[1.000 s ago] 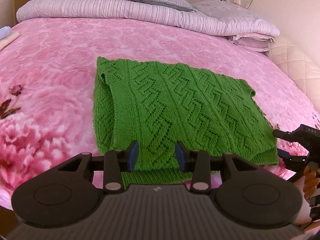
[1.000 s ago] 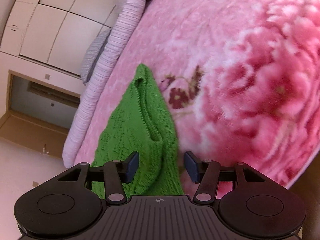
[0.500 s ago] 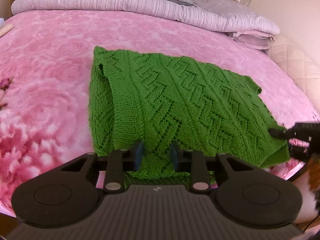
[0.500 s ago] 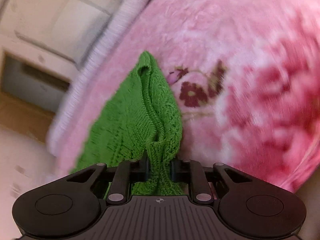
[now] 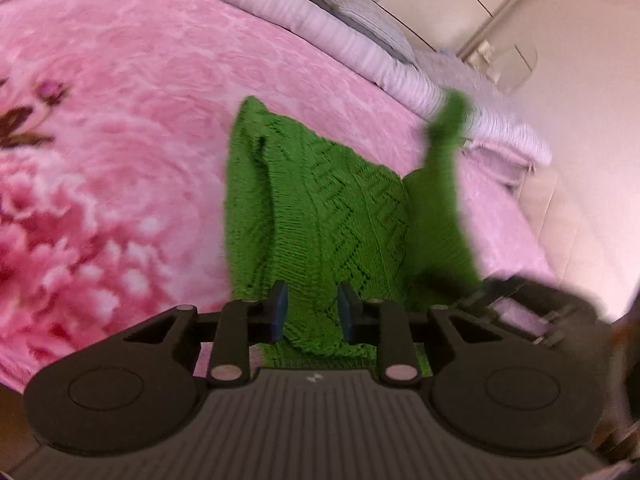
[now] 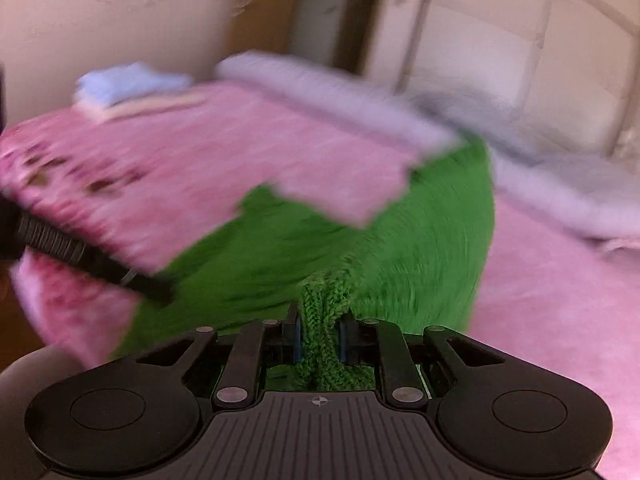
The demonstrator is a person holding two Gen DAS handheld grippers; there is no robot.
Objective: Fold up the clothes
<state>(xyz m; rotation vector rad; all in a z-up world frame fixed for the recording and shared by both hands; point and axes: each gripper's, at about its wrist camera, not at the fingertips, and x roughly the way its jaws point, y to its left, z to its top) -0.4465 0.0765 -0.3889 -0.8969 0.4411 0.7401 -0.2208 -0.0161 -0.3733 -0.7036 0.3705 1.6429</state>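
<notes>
The green knitted sweater (image 5: 320,216) lies on the pink floral blanket (image 5: 120,128) of the bed, and its right near corner, flat a second ago, is now hauled up off the blanket into a raised flap, which I read as the start of a fold carried over toward the left. The right gripper (image 6: 319,340), open beside that corner a second ago, is now clenched on a bunched rib of knit. The left gripper (image 5: 310,314), earlier spread wide at the near hem, is closing on a thick wad of it.
</notes>
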